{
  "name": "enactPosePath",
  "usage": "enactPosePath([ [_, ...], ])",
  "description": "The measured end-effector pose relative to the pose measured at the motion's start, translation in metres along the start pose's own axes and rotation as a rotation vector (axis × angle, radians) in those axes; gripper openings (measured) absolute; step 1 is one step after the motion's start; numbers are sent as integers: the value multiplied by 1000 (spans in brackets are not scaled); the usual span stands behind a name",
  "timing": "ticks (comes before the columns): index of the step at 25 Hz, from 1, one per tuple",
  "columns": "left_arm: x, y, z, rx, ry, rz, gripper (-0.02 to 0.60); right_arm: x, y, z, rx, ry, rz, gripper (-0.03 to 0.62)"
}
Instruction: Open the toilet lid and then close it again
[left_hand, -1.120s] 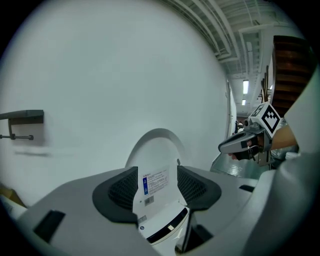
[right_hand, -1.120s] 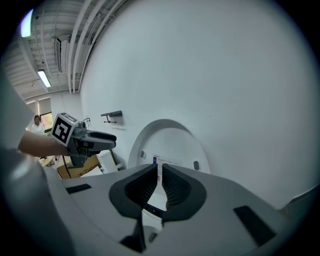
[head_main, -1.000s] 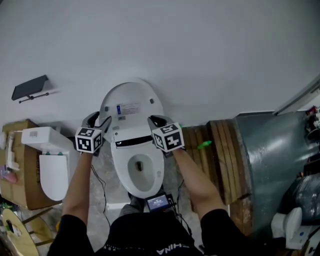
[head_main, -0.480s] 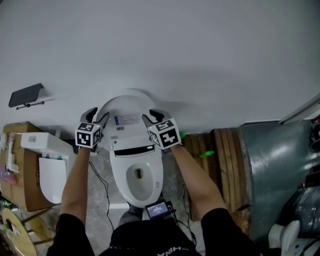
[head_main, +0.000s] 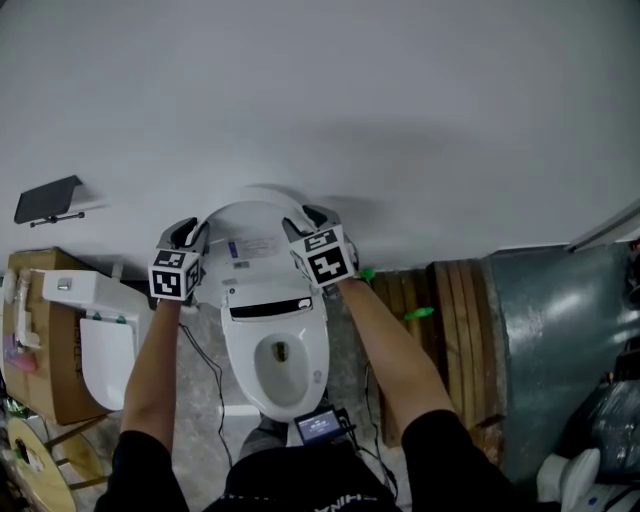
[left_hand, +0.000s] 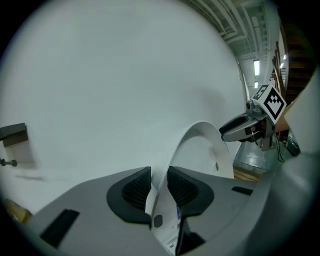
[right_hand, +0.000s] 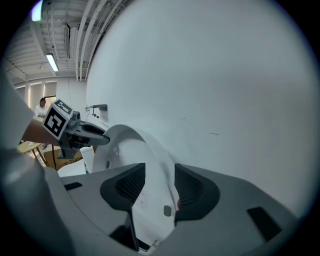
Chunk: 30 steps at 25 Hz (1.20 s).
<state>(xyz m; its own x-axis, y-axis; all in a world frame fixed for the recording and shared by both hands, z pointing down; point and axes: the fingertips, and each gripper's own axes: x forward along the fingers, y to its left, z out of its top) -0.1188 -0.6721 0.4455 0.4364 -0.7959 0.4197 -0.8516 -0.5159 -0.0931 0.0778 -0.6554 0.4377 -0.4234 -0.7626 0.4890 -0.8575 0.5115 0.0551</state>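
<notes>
Tongs (head_main: 190, 233) astride lid (head_main: 250, 222), wall (head_main: 400, 100) behind

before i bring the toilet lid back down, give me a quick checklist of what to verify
1. Toilet lid fully raised, standing by the wall: ok.
2. Left gripper: jaws have just been closing, pads on the lid's edge: ok.
3. Right gripper: jaws have just been opening, lid's edge between them, no clear grip: not ok.
4. Lid leaning on the wall or free: cannot tell.
5. Seat below bare, nothing in the lid's path: ok.
</notes>
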Motion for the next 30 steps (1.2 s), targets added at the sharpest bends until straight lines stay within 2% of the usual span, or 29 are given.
enactPosePath([
  [4, 4, 2, 0, 23, 12, 9, 97, 17, -6, 1, -22, 20, -8, 170],
  [9, 3, 1, 0, 8, 3, 17, 95, 27, -10, 1, -19, 27, -25, 167],
  [11, 1, 0, -1, 10, 1, 23, 95, 25, -12, 0, -17, 16, -50, 120],
  [13, -2, -2, -1, 14, 2, 25, 95, 22, -12, 0, -16, 9, -62, 106],
  [23, -25, -19, -5, 31, 11, 18, 97, -1, 2, -8, -39, 10, -18, 106],
  [30, -59, -47, -6, 19, -45, 10, 105, -26, 16, -19, -69, 3, 29, 109],
])
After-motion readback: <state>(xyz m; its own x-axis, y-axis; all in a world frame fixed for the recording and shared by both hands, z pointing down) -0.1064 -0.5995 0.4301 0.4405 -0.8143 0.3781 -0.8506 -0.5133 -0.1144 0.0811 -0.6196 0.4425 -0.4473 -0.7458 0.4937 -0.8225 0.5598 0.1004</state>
